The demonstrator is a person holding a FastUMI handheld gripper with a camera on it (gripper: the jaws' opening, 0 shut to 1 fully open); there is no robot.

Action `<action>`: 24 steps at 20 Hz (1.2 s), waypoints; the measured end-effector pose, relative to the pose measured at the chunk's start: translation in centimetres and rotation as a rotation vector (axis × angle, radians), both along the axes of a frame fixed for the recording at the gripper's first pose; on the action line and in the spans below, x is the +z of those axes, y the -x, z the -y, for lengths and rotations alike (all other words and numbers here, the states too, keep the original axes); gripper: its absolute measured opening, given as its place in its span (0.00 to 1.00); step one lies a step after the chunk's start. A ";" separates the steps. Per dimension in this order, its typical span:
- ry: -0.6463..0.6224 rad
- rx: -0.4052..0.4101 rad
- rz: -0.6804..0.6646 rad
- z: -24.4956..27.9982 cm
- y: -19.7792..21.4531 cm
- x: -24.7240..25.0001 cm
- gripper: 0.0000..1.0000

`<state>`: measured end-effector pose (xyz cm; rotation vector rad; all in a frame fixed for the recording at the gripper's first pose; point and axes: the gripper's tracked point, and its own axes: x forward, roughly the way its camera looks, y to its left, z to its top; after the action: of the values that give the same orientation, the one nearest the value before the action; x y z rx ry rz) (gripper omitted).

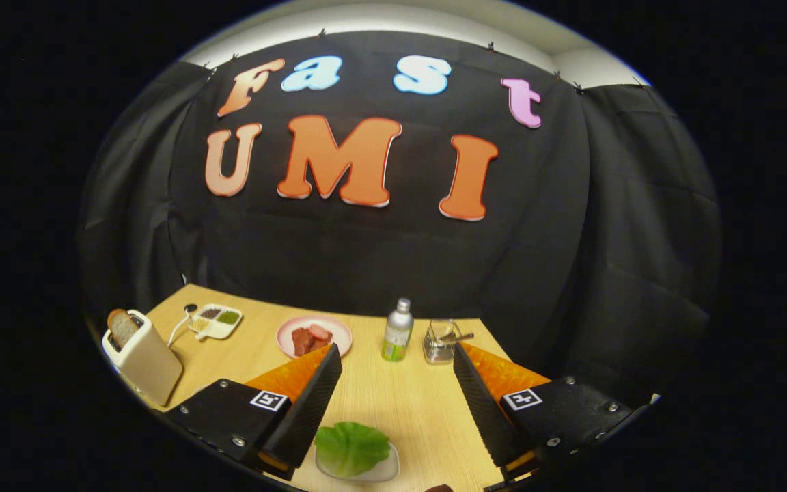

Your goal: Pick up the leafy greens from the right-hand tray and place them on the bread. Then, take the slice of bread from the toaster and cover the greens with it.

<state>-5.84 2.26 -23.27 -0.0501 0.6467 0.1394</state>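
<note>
- Gripper (pixel 397 365): its 2 fingers stand wide apart, nothing between the pads; it hangs above the wooden table (pixel 421 403), clear of every object.
- Leafy greens (pixel 351 445): 1 green lettuce leaf lies in a small clear tray (pixel 385 471), low between the fingers, nearer the left finger and just beside its base. No finger touches leaf or tray.
- Toaster (pixel 144 359): cream-coloured, upright, at the table's left edge, well left of the left finger. 1 slice of bread (pixel 121 326) stands in its slot, the upper part projecting above the top.
- Pink plate (pixel 314 335): beyond the left fingertip, carrying reddish pieces of meat (pixel 310 338). Whether a bread slice lies under them cannot be told.
- Divided white dish (pixel 216 320): between toaster and plate, toward the back of the table; its compartments hold dark and green contents, too small to identify. A white cord (pixel 178 329) runs beside it.
- Bottle (pixel 397 331): silver cap, green lower part, upright, beyond the fingers and roughly midway between them.
- Small metal container (pixel 440 340): just right of the bottle, beside the right fingertip, with a handle pointing right.
- A dark object (pixel 440 488) shows at the table's near edge; it cannot be identified.
</note>
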 end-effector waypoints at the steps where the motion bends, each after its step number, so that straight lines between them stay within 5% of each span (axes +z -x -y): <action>1: 0.001 0.013 -0.036 -0.6 0.7 -1.3 0.99; 16: 0.024 0.172 -0.512 -4.6 9.6 -17.8 0.92; 24: -0.018 0.101 -0.778 -5.8 12.8 -23.3 0.89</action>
<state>-18.69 8.10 -46.60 -0.0094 1.4206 0.2661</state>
